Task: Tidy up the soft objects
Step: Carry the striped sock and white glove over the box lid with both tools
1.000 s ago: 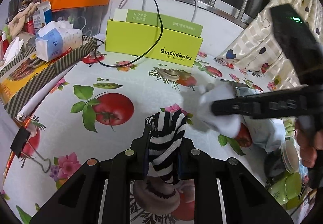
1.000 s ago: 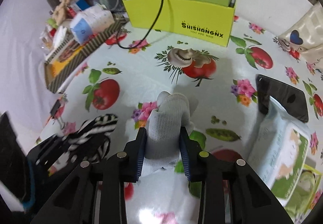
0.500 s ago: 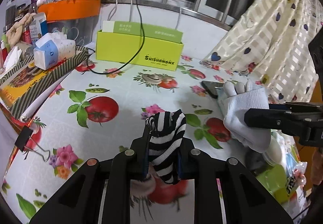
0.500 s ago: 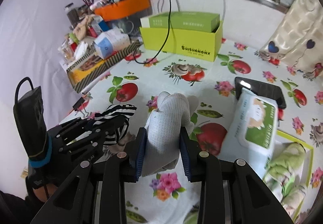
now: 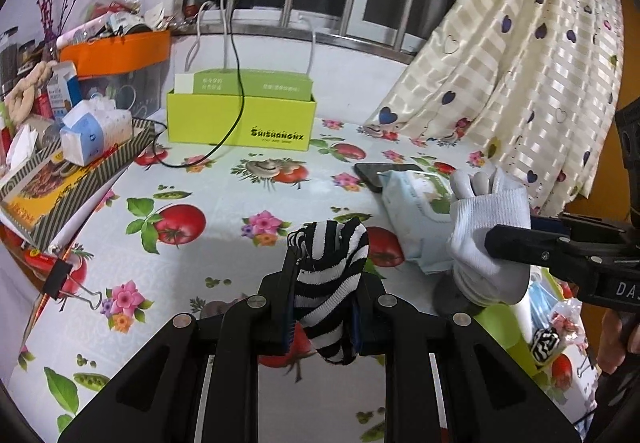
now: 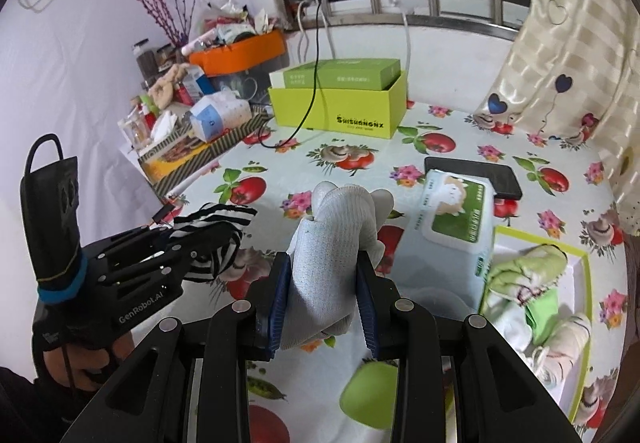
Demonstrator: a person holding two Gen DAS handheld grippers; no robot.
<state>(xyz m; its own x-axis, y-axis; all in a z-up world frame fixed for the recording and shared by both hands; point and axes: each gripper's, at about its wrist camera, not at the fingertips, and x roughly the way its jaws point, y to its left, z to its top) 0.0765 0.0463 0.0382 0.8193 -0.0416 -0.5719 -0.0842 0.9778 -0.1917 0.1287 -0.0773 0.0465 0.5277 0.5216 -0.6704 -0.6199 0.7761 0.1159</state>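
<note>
striped sock (image 5: 329,275): 1 | white glove (image 6: 335,243): 1 | wipes pack (image 6: 456,227): 1 | phone (image 6: 472,176): 1

- Desk (image 6: 360,179) covered by a cloth printed with tomatoes, mushrooms and flowers.
- Green box (image 6: 336,111) at the back by the wall, a black cable (image 5: 236,115) trailing over it.
- Phone (image 6: 472,171) with a wipes pack (image 6: 452,227) overlapping its near edge.
- Striped tray (image 5: 76,179) at the left edge.
- Binder clip (image 5: 56,279) near it.
</note>
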